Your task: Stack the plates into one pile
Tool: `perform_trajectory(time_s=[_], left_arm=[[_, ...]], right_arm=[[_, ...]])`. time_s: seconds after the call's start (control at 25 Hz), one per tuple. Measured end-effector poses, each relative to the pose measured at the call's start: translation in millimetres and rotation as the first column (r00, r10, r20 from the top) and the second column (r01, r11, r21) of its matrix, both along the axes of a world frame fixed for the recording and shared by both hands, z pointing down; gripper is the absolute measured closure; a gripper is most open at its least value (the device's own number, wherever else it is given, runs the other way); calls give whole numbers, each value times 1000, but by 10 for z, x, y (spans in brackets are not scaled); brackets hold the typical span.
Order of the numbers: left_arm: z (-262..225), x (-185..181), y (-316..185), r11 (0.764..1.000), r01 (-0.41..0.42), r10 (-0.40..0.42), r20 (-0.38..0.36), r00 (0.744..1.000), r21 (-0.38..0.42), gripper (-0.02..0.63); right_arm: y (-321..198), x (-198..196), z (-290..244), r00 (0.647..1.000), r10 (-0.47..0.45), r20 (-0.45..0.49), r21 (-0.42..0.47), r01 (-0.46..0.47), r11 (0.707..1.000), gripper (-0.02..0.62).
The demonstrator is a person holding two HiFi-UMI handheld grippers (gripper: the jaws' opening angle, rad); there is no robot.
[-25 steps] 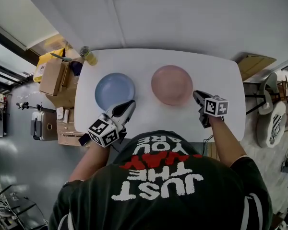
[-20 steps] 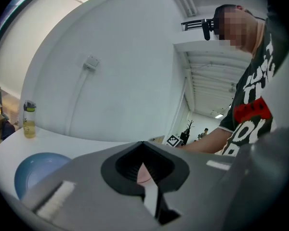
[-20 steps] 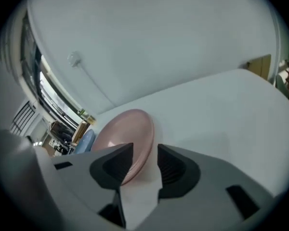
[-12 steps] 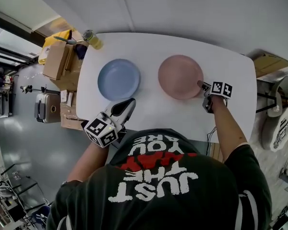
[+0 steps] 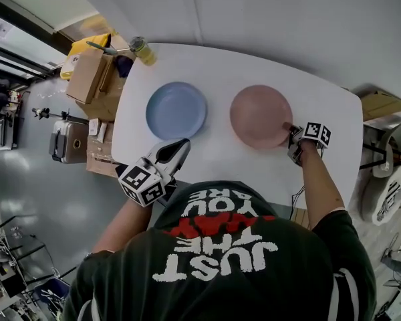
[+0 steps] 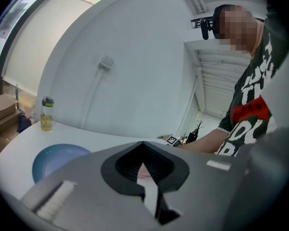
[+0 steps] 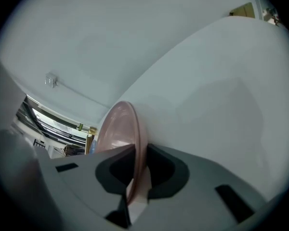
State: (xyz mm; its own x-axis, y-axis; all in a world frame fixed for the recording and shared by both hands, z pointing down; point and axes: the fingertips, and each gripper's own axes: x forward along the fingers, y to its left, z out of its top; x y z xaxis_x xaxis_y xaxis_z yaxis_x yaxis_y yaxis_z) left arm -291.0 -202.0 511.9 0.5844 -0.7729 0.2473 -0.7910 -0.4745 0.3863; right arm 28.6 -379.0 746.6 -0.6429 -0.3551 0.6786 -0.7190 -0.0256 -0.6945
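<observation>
1. While the left gripper (image 5: 180,146) waits shut by the blue plate (image 5: 176,110), the right gripper (image 5: 291,129) has reached the pink plate (image 5: 259,116) beside it.
2. Its jaws are closing on that rim; lifting looks next.

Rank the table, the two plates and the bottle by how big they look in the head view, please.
1. the table, largest by far.
2. the pink plate and the blue plate: they look about alike, so I won't rank them.
3. the bottle at the table's corner, smallest.
</observation>
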Motion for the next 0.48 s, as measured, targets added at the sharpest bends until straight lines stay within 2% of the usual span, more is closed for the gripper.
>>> perform_trajectory(time_s=[0.12, 0.24, 0.36, 0.48], left_arm=[[-15, -98, 39, 1000, 11, -11, -6, 1000, 7, 598], [-55, -248, 61, 999, 30, -29, -8, 1000, 21, 598], [-107, -474, 98, 997, 61, -61, -16, 998, 40, 598], [-161, -767, 191, 991, 117, -116, -20, 993, 61, 598]], right_arm=[[-17, -77, -227, 999, -15, 31, 26, 14, 1000, 551], [-174, -368, -601, 997, -58, 45, 89, 54, 995, 551], [-348, -930, -936, 989, -139, 40, 141, 132, 981, 552], [-444, -1710, -1170, 968, -250, 39, 173, 240, 955, 551]])
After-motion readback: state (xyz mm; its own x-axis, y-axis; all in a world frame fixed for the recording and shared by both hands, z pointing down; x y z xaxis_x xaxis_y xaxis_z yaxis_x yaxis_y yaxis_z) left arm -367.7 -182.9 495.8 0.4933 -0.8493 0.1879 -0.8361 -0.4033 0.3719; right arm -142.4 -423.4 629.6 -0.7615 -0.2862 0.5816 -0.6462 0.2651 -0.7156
